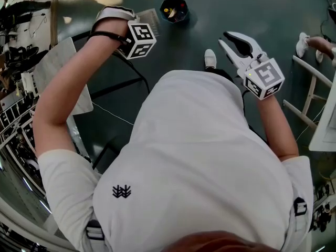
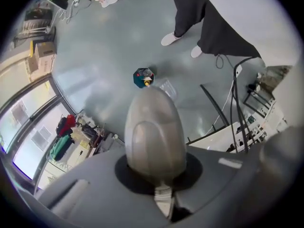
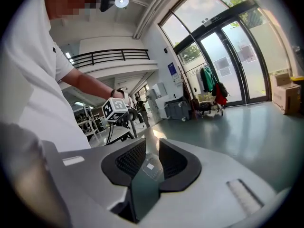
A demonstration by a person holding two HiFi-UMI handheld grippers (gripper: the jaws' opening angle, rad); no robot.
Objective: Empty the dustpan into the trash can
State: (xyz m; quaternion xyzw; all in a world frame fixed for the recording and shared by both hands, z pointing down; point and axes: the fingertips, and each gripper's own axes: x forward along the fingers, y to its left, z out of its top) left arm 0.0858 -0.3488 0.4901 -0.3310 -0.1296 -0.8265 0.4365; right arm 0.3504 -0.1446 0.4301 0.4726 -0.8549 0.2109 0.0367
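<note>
Pinching dustpan [image 2: 154, 132] in left tongs [image 2: 156, 172], I had its length aimed down at can [image 1: 174, 9]; right tongs [image 3: 152, 163] slightly spread.

floor [image 1: 252, 9] around trash can [image 1: 175, 20]: open | left side: white table [image 1: 55, 67] close | right side: white rack [image 1: 311, 96]

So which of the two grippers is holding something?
The left gripper, shut on a rounded grey handle; the right gripper has its jaws apart.

workshop hall: glass doors [image 3: 228, 63], mezzanine railing [image 3: 114, 56]
</note>
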